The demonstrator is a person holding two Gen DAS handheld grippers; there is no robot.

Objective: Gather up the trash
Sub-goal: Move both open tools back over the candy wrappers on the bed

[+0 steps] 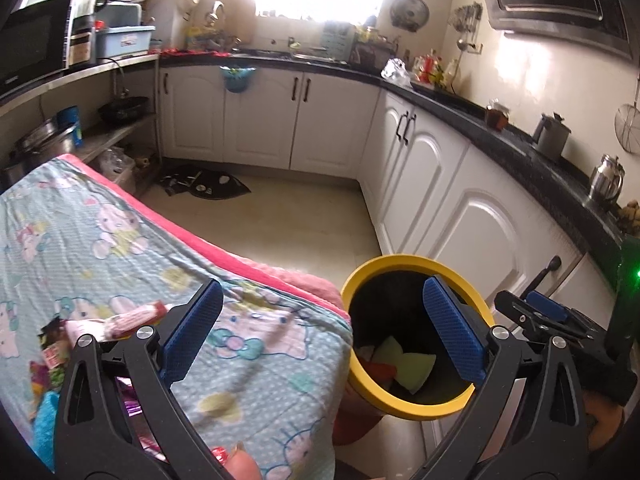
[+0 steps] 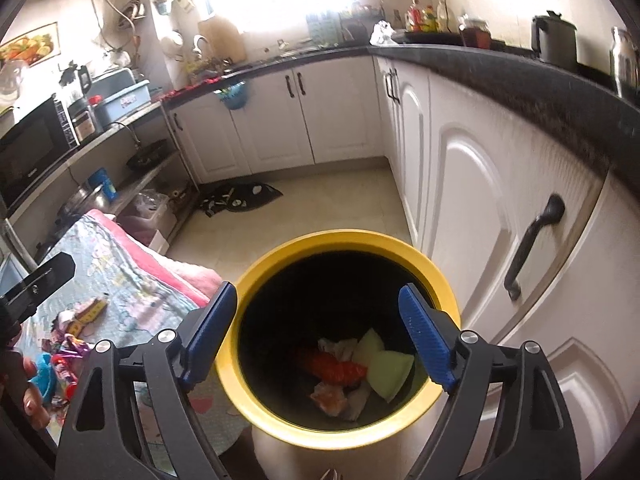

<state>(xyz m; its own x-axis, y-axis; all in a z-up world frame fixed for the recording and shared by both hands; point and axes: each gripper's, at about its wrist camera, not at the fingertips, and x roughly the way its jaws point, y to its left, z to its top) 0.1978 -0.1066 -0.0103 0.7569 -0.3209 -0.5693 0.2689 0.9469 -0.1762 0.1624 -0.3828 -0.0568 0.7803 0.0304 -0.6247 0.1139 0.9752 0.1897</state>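
1. Right gripper (image 2: 318,316) spread wide, holding nothing, above the yellow-rimmed bin (image 2: 280,412); red wrapper (image 2: 334,368) and pale green pieces (image 2: 386,366) lying inside.
2. Left gripper (image 1: 323,326) equally wide, empty, straddling cloth-covered table (image 1: 120,248) and bin.
3. Left, near: loose wrappers (image 2: 66,354) on cloth.
4. Right: white cabinets (image 2: 472,184) just beside bin.
5. Far: black mat (image 1: 208,186) on floor.

The bin (image 2: 442,280) has a smooth, matt yellow plastic rim and a dark inner wall, and soft cloth with a cartoon print (image 1: 132,240) covers the surface. The tongs' pads (image 1: 456,332) are ribbed blue plastic on matt black arms with shiny metal rivets. The white cabinet doors (image 2: 472,184) look semi-gloss, the worktop (image 2: 520,80) speckled dark stone.
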